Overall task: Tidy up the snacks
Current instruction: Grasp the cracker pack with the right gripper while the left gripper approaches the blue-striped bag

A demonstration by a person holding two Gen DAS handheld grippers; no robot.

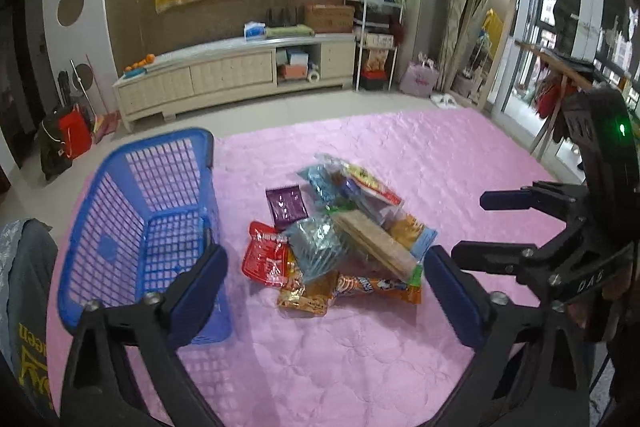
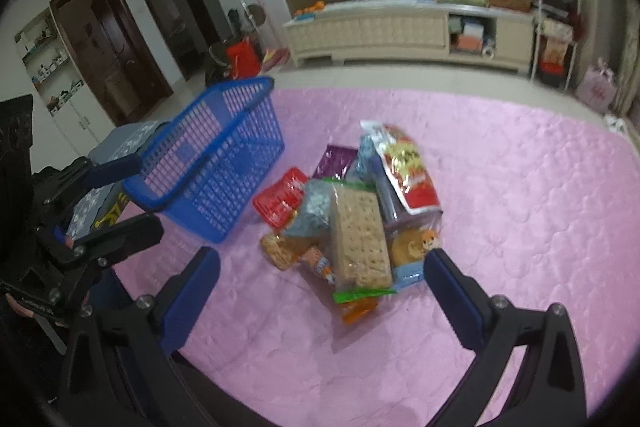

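Observation:
A pile of snack packets (image 1: 340, 231) lies on the pink quilt (image 1: 440, 163): a cracker pack (image 1: 376, 241), a red packet (image 1: 264, 259), a purple packet (image 1: 286, 205), an orange packet (image 1: 376, 287). An empty blue basket (image 1: 140, 227) stands left of the pile. My left gripper (image 1: 326, 293) is open and empty, just in front of the pile. In the right wrist view the pile (image 2: 352, 211), the cracker pack (image 2: 360, 239) and the basket (image 2: 216, 163) show. My right gripper (image 2: 322, 283) is open and empty, near the pile's front.
The right gripper (image 1: 500, 223) shows at the right of the left wrist view, the left gripper (image 2: 120, 195) at the left of the right wrist view. A grey cushion (image 2: 116, 163) lies behind the basket. A cream TV cabinet (image 1: 236, 75) stands on the far side.

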